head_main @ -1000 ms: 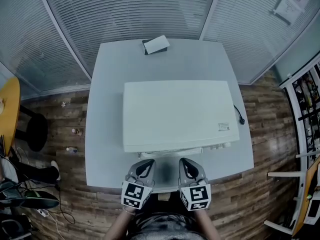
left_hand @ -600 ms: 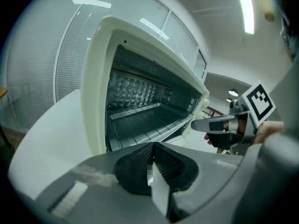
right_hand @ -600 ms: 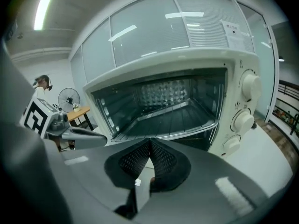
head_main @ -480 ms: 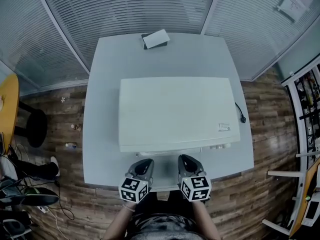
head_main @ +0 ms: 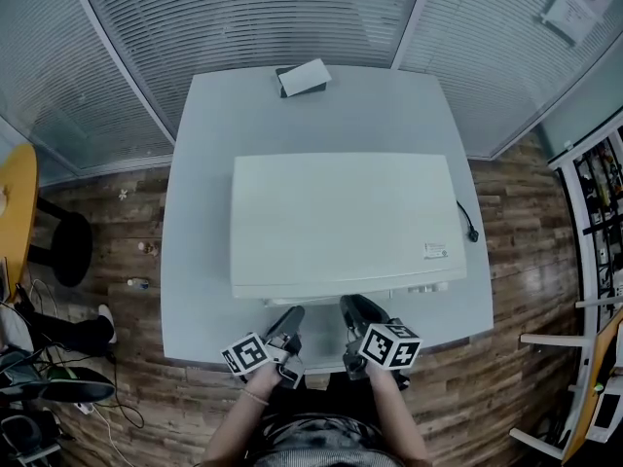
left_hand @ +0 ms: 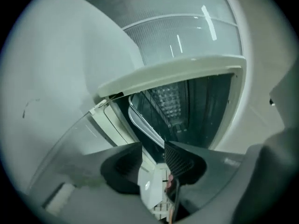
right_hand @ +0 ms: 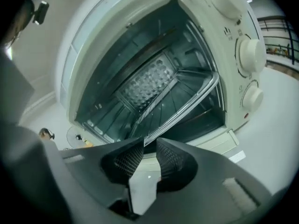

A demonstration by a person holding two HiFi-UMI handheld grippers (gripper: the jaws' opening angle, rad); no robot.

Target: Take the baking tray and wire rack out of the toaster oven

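White toaster oven [head_main: 341,222] open, silvery wire rack [right_hand: 180,101] inside, left tool [left_hand: 153,148] and right tool [right_hand: 150,146] jaws just opening, empty

- A white toaster oven [head_main: 341,222] sits mid-tabletop [head_main: 200,212], seen from above, its front towards the person.
- The left claw [head_main: 290,317] and right claw [head_main: 350,306] point at that front, side by side; their jaws have just been opening, with nothing visible between them.
- A small flat box [head_main: 303,77] lies at the far edge.

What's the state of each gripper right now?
Left gripper: open, jaws just been opening, nothing between them.
Right gripper: open, jaws just been opening, nothing between them.
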